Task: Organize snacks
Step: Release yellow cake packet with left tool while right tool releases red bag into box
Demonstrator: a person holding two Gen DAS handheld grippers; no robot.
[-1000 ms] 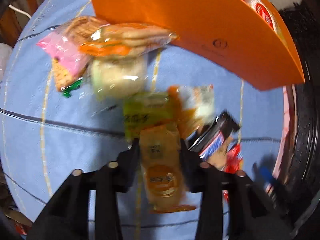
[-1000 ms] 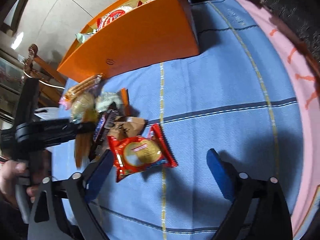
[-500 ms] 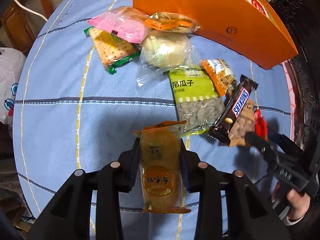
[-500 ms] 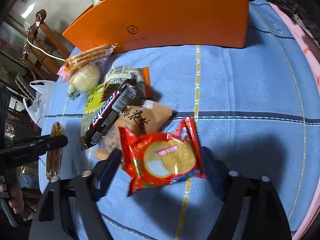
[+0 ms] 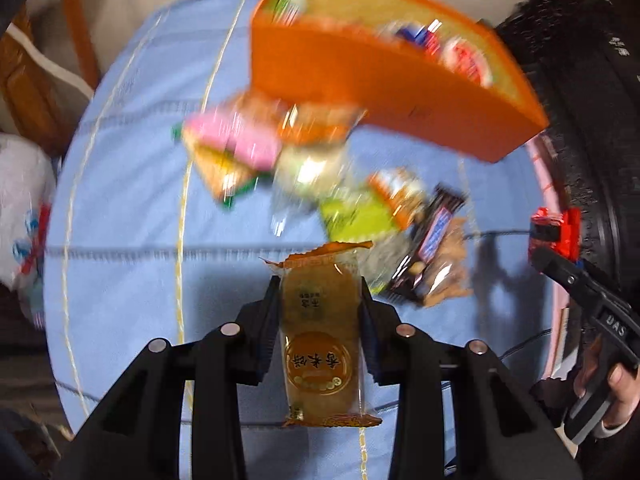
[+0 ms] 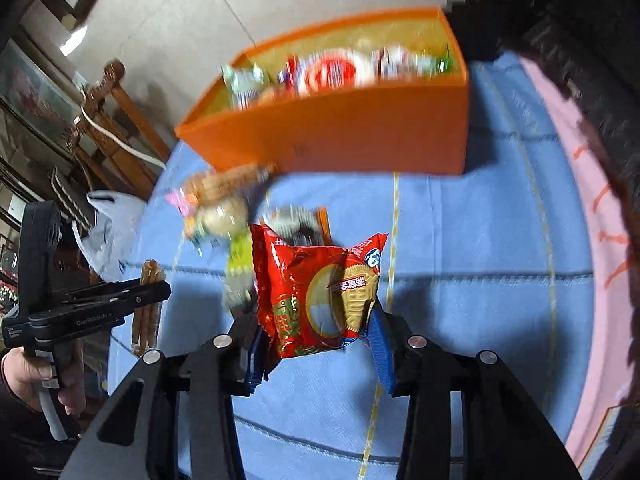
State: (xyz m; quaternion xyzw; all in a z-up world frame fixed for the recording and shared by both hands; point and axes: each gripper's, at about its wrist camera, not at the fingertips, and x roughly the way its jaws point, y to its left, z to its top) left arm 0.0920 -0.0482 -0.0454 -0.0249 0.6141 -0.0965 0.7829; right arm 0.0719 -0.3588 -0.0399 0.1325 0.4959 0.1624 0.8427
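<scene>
The left tongs (image 5: 320,296) were clenched on a long amber-wrapped pastry (image 5: 320,344), gripping its sides, with the packet clear of the blue cloth of the bench (image 5: 120,208). The orange box (image 5: 372,92) served as landmark: it stood at the far side of the bench, already holding several packets. The loose snack pile (image 5: 320,192) lay just in front of the box, blurred; a pink packet, a green packet and a dark chocolate bar could be made out. The right tongs (image 6: 316,332) were clamped on a red cookie packet (image 6: 316,292), crumpling its lower part, and the packet hung in front of the box, off the cloth. A hand (image 6: 44,376) on the left tongs' handle appeared at the left edge of the right wrist view.
</scene>
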